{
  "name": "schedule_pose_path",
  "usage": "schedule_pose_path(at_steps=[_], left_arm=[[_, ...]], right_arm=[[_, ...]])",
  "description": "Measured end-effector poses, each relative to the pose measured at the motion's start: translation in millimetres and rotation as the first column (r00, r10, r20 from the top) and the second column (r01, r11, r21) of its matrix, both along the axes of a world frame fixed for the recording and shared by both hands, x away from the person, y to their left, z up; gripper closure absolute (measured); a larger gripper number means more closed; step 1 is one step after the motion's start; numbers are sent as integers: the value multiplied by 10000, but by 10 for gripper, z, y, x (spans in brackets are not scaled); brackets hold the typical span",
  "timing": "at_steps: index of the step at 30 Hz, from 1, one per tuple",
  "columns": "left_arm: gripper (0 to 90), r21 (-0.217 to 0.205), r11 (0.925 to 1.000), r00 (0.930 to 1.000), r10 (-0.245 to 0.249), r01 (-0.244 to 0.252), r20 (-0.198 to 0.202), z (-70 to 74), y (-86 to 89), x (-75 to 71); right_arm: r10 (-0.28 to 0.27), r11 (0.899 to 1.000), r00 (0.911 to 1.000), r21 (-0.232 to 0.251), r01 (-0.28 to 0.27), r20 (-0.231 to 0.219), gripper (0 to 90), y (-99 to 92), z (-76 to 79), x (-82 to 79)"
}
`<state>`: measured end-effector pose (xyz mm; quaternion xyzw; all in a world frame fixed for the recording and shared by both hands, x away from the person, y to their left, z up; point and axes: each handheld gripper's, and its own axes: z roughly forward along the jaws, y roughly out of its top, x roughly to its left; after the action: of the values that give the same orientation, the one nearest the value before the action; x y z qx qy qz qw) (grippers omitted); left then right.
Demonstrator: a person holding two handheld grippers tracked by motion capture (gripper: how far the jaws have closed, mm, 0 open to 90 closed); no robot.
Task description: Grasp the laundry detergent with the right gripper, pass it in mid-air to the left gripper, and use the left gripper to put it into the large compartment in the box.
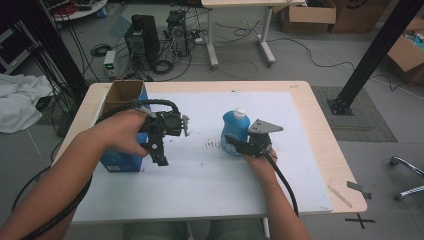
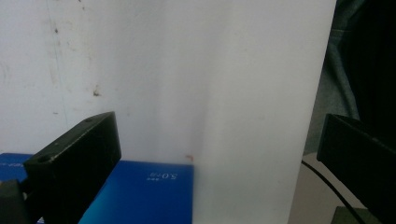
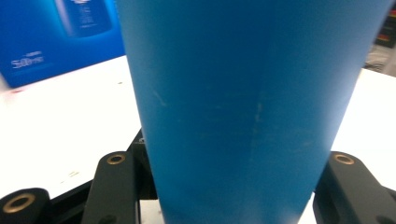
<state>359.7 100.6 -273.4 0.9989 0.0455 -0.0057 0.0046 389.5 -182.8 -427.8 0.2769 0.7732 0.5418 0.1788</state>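
A blue bottle (image 1: 234,129) with a white cap stands upright right of the middle of the white sheet (image 1: 210,185). My right gripper (image 1: 237,145) is shut on its lower body; in the right gripper view the bottle (image 3: 252,107) sits between both jaws of the gripper (image 3: 229,161). An open blue box (image 1: 121,162) stands at the sheet's left edge. My left gripper (image 1: 161,156) hovers beside that box, pointing down toward the sheet's near edge. In the left gripper view the gripper (image 2: 215,128) is open with nothing between its jaws, above the box corner (image 2: 144,196).
The wooden table (image 1: 325,150) has a bare strip on the right with a small stick (image 1: 340,196). Beyond it on the floor are computer towers (image 1: 142,37), cables, a desk leg (image 1: 211,42) and cardboard boxes (image 1: 307,17). A black frame post (image 1: 372,55) rises at right.
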Motion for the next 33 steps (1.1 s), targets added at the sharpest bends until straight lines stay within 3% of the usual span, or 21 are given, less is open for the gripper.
schedule_pose_path(at_steps=[3, 8, 11, 16, 22, 29, 33], left_arm=[[1, 9, 10000, 10000, -12, 12, 13, 10, -7, 1], [2, -49, 10000, 10000, -60, 60, 53, 55, -30, -5], [3, -50, 9999, 9999, -93, 94, 83, 81, -46, -8], [3, -55, 9999, 9999, -155, 155, 68, 118, -80, -7], [3, -105, 9995, 9996, -285, 285, 40, 162, -148, -24], [3, -125, 9990, 9991, -420, 421, 39, 211, -226, -56], [3, -111, 9987, 9987, -502, 502, -12, 217, -267, -75]], right_arm=[[523, 9985, 9986, 155, -524, 27, 449, -18, 76, -35], [1231, 9924, 9923, -1, -1231, 139, 449, -34, 228, -100], [2324, 9724, 9726, -203, -2323, 29, 448, -37, 375, -178], [3339, 9422, 9426, -289, -3338, -24, 447, -2, 450, -275], [4168, 9083, 9089, -309, -4171, -159, 446, 113, 466, -372], [5052, 8604, 8621, -538, -5068, -410, 444, 337, 418, -442], [5380, 8405, 8418, -479, -5397, -439, 444, 450, 394, -465]])
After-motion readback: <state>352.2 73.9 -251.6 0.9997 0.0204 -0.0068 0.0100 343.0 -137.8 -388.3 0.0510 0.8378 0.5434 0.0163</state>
